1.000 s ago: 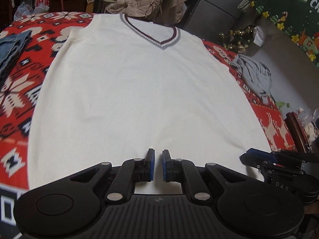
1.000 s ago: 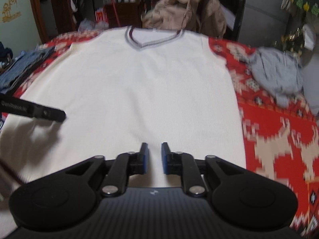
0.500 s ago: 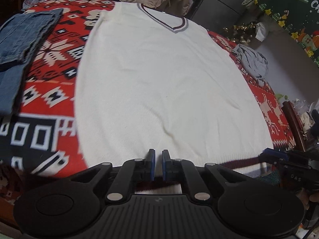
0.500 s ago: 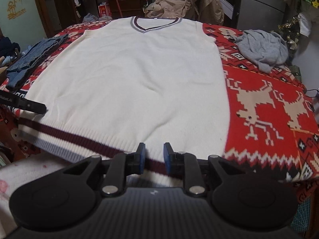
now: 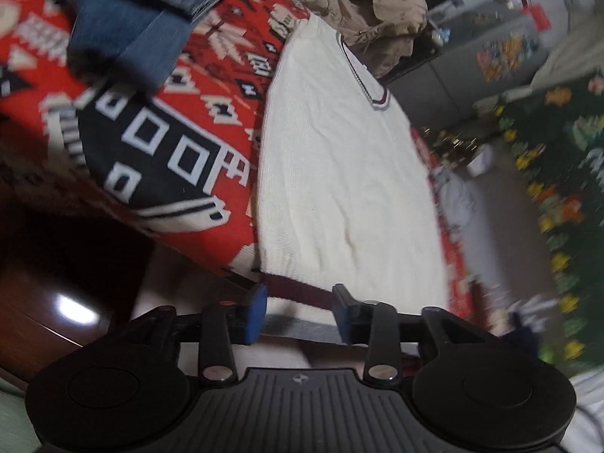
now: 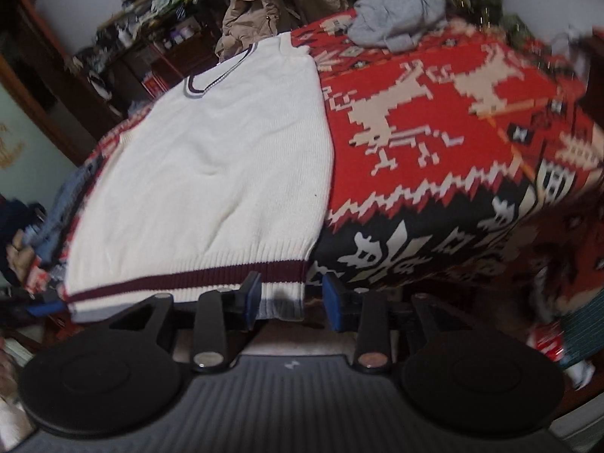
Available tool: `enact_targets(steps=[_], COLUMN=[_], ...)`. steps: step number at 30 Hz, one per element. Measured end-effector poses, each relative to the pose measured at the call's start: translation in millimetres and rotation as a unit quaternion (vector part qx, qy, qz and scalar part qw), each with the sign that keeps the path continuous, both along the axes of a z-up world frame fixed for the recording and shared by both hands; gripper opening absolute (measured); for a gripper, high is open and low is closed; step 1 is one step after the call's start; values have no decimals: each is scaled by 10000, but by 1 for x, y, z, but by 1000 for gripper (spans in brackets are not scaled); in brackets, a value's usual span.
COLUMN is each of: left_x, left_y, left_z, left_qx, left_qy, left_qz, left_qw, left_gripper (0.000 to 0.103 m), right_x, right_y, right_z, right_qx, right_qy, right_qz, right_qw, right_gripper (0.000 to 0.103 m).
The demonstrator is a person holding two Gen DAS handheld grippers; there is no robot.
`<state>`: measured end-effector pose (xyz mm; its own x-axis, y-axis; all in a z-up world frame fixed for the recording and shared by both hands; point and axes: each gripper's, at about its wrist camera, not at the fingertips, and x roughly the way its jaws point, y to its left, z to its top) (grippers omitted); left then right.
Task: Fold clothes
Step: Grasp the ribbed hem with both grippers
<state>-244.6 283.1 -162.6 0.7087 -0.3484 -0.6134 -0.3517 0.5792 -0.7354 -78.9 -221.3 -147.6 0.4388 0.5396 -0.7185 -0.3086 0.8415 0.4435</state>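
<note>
Below, red patterned blanket (image 6: 434,120), cream vest (image 6: 226,173)

One cream knit vest (image 6: 211,173) lies flat, with one maroon stripe (image 6: 196,277) across its hem. One red patterned blanket (image 6: 434,120) covers the bench. One grey garment (image 6: 400,13) sits crumpled at the far corner, and one tan jacket (image 6: 271,3) hangs beyond the collar. The denim (image 5: 143,19) counts as one folded pile, possibly more than one piece; motion blur hides the layers. Two claws show: the left claw (image 5: 300,311) and the right claw (image 6: 290,300), each with two blue pads.
</note>
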Motion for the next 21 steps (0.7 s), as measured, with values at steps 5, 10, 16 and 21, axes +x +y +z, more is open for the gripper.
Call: enact_targets(steps=[5,10,16,21], left_x=[1,5,6,3], left_y=[10,14,16,18], left_z=[-21,-42,-53,-38], left_qx=[-285,-633,-1438,-1516], left_qy=[88,-12,-329,-605], left_qz=[224,236,197,66], left_qw=[9993,9977,9889,9866], left_gripper=[40,40,39,39], right_x=[12,22,32,35], right_y=[-12,-21,-26,-27], right_z=[-21,-42,-58,-56], right_qx=[782,1446,2166,2783], right_qy=[452,854,1199,1304], right_qz=[-175,-324,-318,-121], right_qw=[9958,9853,9683,9515], right_gripper=[40,43,47,48])
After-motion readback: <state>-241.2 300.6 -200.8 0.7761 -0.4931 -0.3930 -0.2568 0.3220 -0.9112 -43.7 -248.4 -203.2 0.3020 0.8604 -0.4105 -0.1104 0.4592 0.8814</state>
